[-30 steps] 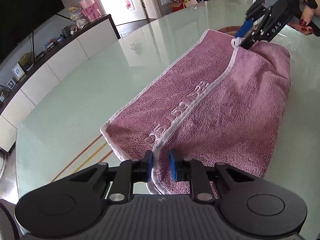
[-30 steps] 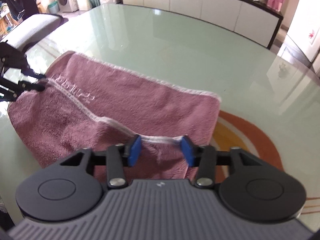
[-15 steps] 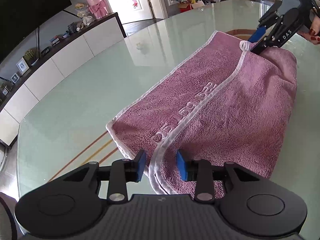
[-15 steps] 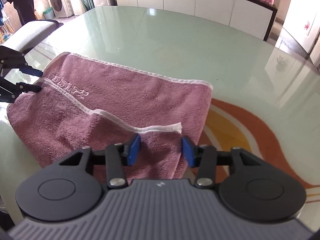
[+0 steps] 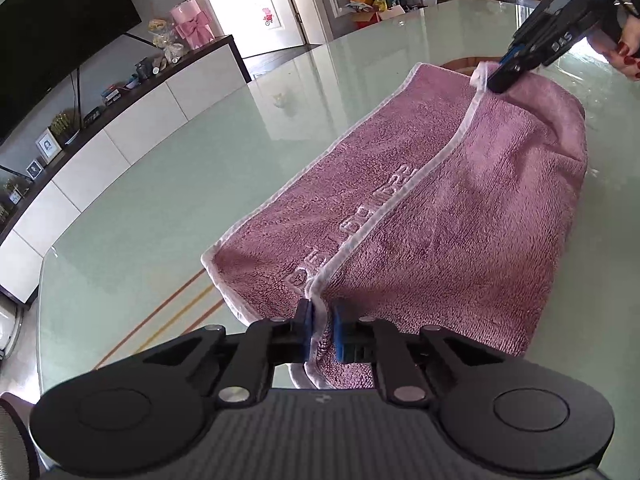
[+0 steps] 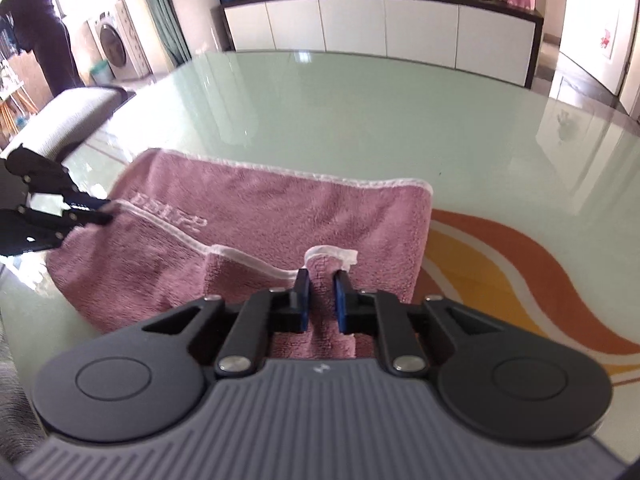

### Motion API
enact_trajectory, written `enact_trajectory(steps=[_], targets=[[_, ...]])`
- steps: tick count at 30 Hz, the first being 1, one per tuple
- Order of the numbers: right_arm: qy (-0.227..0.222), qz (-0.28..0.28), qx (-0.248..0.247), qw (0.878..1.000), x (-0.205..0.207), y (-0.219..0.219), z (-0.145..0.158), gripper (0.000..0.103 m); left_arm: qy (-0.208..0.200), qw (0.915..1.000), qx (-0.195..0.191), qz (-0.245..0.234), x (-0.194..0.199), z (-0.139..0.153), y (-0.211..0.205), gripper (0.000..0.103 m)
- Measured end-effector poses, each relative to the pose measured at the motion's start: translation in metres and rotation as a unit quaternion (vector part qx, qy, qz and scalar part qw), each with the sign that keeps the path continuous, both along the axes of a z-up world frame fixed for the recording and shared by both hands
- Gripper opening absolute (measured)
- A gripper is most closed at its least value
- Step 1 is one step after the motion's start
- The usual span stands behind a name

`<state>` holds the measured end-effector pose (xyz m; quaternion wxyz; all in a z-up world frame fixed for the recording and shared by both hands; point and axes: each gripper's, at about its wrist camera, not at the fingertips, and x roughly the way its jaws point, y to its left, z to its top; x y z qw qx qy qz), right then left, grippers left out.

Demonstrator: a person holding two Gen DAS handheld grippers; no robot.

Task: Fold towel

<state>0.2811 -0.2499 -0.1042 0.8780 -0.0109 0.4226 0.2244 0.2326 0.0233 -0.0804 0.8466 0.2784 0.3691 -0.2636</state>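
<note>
A plush, mauve-pink terry towel (image 5: 460,216) with a narrow white bound hem and raised embossed lettering lies folded once on a smooth, glossy pale-green glass table (image 5: 192,168). Orange and yellow curved bands show through the glass near the towel's far corner in the right wrist view. The upper layer's hem runs as a pale ridge diagonally across the pile, from 6 o'clock up toward 1 o'clock in the left wrist view.

The left gripper (image 5: 321,330), matte black with blue pads, has just been closing and now pinches the white hem at the towel's near corner, cloth bunched between the pads at 6 o'clock of its own view. In the right wrist view it (image 6: 102,211) sits at 9 o'clock, clamped on the same edge.

The right gripper (image 6: 321,300) has likewise just been closing; its pads squeeze a thick fold of pile, with the white corner tab curling up just above the tips at 12 o'clock. From the left wrist camera it (image 5: 506,70) appears at 1 o'clock, gripping the far corner, with a hand (image 5: 624,52) with red nails behind it.

A long white-fronted sideboard (image 6: 384,28) with a dark top stands beyond the table.
</note>
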Motion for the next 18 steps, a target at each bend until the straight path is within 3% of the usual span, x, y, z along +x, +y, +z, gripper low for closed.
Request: enact_trajectory(steps=[10,18], targets=[[-0.012,0.003,0.011,1.000,-0.009,0.001,0.008,0.012,-0.019,0.9997,0.012,0.009,-0.006,0.000,-0.004,0.007],[-0.036,-0.007,0.034,0.999,-0.011,-0.004,0.021,0.012,-0.045,0.9986,-0.004,0.029,-0.004,0.022,0.005,0.006]])
